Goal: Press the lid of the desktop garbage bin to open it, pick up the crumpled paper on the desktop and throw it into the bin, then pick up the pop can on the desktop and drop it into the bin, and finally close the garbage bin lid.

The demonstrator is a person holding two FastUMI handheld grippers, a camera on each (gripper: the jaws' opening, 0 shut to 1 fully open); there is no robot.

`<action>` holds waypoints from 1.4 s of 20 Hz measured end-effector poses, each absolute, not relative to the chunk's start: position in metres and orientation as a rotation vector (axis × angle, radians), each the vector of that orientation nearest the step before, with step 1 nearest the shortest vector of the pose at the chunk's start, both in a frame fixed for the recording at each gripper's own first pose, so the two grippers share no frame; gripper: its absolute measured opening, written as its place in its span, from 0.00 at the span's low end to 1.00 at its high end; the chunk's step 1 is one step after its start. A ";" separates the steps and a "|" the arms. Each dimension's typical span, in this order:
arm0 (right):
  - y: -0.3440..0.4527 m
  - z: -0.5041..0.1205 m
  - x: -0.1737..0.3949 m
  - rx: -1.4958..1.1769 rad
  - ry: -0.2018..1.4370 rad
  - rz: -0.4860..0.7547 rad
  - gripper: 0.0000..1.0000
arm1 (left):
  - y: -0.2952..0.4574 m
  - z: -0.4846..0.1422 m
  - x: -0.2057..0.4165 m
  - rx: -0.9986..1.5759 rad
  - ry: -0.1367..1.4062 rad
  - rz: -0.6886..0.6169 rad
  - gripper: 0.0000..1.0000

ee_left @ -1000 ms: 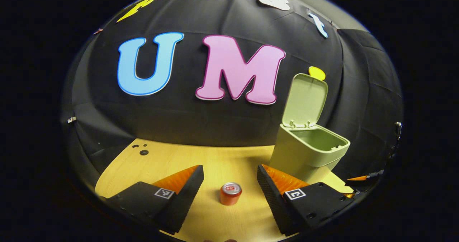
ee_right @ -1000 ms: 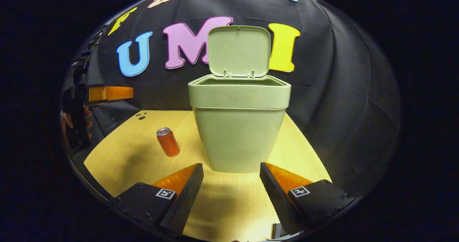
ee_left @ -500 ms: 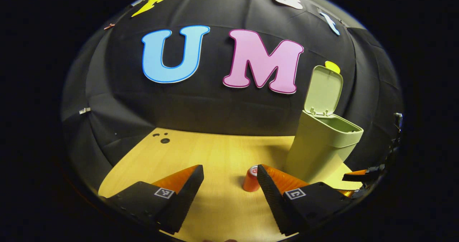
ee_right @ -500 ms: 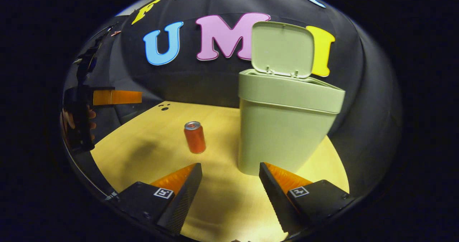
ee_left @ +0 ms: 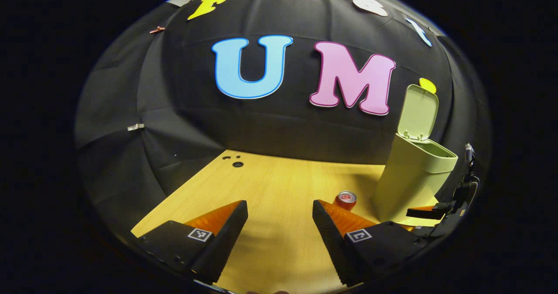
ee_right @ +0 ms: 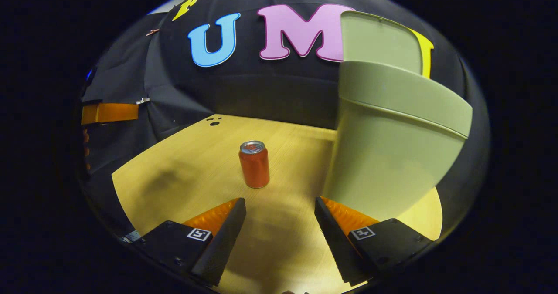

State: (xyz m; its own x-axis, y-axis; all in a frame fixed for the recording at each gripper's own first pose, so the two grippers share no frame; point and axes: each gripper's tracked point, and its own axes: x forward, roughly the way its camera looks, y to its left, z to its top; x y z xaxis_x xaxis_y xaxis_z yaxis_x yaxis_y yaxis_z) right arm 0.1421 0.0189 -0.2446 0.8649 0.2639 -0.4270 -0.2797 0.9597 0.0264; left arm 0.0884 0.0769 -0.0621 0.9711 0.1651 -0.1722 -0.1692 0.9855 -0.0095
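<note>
Both our tongs gape wide, holding nothing: left tongs (ee_left: 280, 224), right tongs (ee_right: 280, 224). Pop can (ee_right: 254, 164) upright on tabletop (ee_right: 183, 172) beside bin (ee_right: 392, 154), lid (ee_right: 379, 39) up.

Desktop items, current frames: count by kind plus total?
Pop can: 1, upright on the desktop
Garbage bin: 1, lid up
Grippers: 2, left gripper and right gripper, both open
Total: 4

Wooden desktop (ee_right: 183, 172) with pop can (ee_right: 254, 164), bin (ee_right: 392, 154)
</note>
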 end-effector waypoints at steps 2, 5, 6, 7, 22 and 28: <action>0.030 -0.252 0.153 -0.035 0.448 0.305 0.99 | 0.085 -0.068 0.080 -0.034 0.184 0.197 0.96; 0.046 -0.263 0.172 -0.033 0.454 0.328 0.99 | 0.096 -0.080 0.071 -0.040 0.209 0.236 0.96; 0.052 -0.266 0.179 -0.031 0.453 0.336 0.99 | 0.098 -0.083 0.069 -0.042 0.215 0.247 0.96; 0.058 -0.268 0.186 -0.032 0.451 0.341 0.99 | 0.099 -0.086 0.067 -0.045 0.222 0.256 0.96; 0.106 -0.313 0.270 -0.068 0.441 0.381 0.99 | 0.098 -0.105 0.085 -0.039 0.257 0.284 0.96; 0.117 -0.313 0.299 -0.073 0.426 0.384 0.99 | 0.093 -0.113 0.091 -0.044 0.282 0.288 0.96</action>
